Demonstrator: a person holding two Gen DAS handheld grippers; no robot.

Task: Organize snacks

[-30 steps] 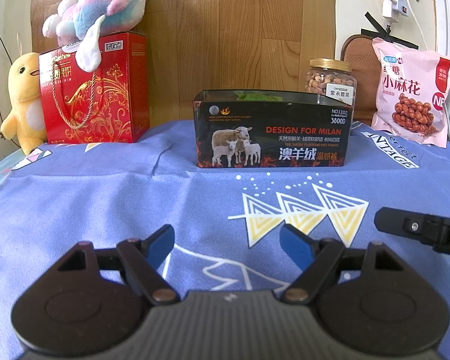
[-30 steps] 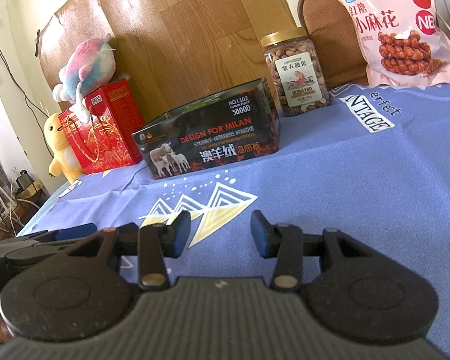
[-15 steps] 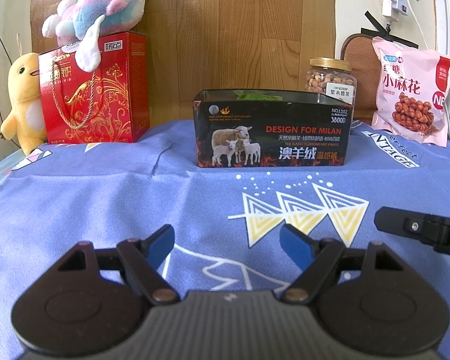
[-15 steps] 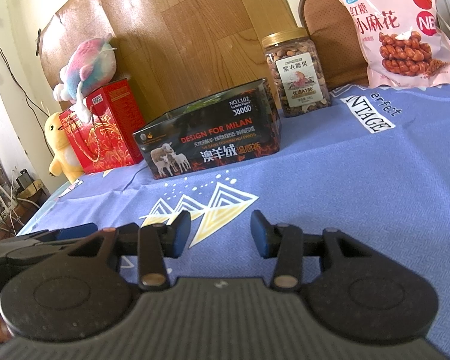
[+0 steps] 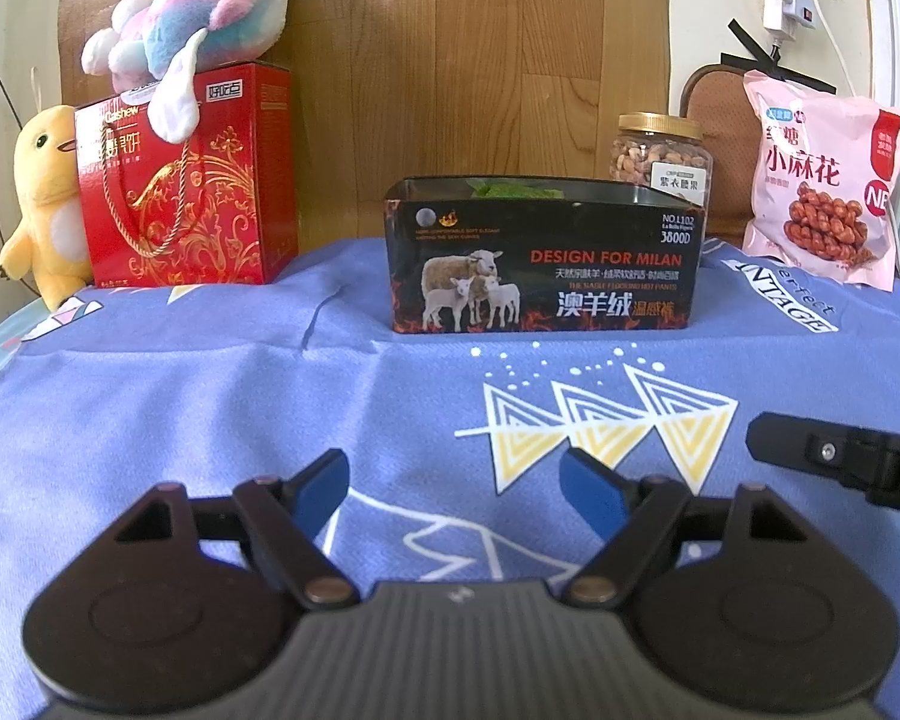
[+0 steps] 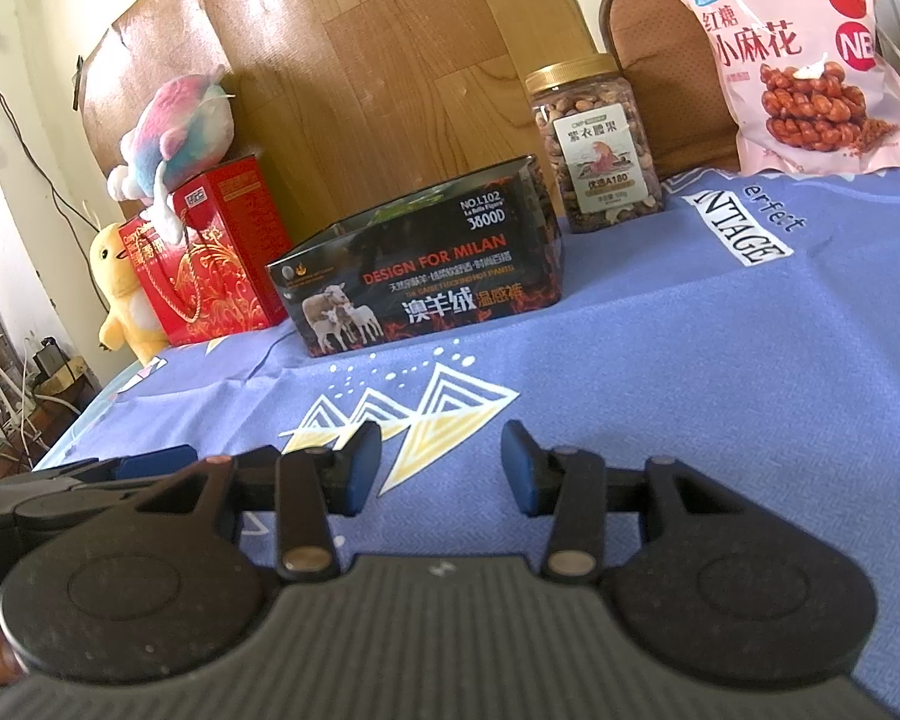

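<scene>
Left gripper [image 5: 453, 495]: jaws wide apart, empty, low over the blue cloth.
Right gripper [image 6: 441, 468]: jaws partly apart, empty, beside the left one.
Snacks: nut jar [image 6: 594, 144] just behind the black box's right end; pink snack bag [image 6: 792, 60] upright at far right.
Black box [image 5: 543, 258]: open-topped, mid-surface, something green inside.
Doing it well: probably grip the jar below its lid, keep it upright.
Surface [image 5: 210, 396]: blue patterned cloth, slightly creased.
Room: wood panel behind; red gift box [image 5: 192, 180], plush toys at left.

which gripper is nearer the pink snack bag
Right. The right gripper sits toward the pink snack bag's side of the cloth; the left gripper is further over, facing the black box.
</scene>
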